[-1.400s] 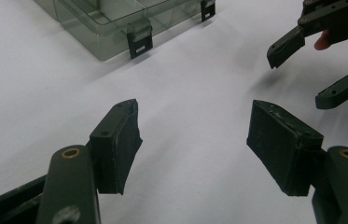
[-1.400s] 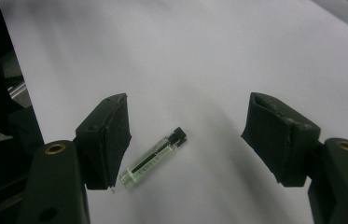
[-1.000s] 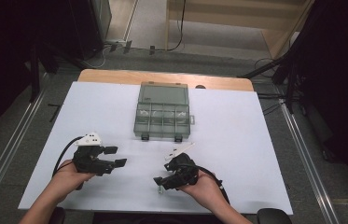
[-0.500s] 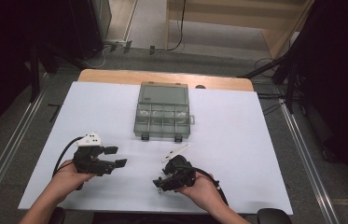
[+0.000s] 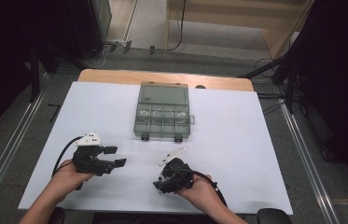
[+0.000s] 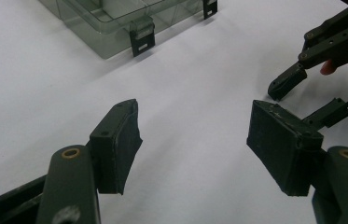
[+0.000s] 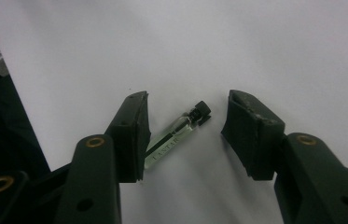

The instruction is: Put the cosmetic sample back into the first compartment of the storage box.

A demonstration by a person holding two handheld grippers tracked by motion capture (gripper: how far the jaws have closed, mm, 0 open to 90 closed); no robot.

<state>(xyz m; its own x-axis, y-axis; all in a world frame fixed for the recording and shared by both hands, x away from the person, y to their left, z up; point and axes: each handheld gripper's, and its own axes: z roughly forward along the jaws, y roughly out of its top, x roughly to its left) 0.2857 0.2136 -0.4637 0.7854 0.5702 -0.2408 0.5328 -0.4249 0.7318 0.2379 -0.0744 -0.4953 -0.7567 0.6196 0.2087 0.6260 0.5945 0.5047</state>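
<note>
Right gripper (image 7: pixel 185 135) jaws, just closing, stand apart around a slim glass vial (image 7: pixel 177 135).

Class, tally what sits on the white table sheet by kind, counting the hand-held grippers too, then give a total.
Compartment boxes: 1, the clear grey box
Glass vials: 1, the small vial lying between the right gripper's open jaws
Grippers: 2, left gripper and right gripper
Total: 4

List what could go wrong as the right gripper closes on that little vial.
The right gripper has just been closing; its jaws straddle the glass vial lying flat on the white table. The vial lies slanted across the gap, so the pads may catch it off-centre and let it roll or squirt out. Being thin glass, it might crack if squeezed hard.
</note>
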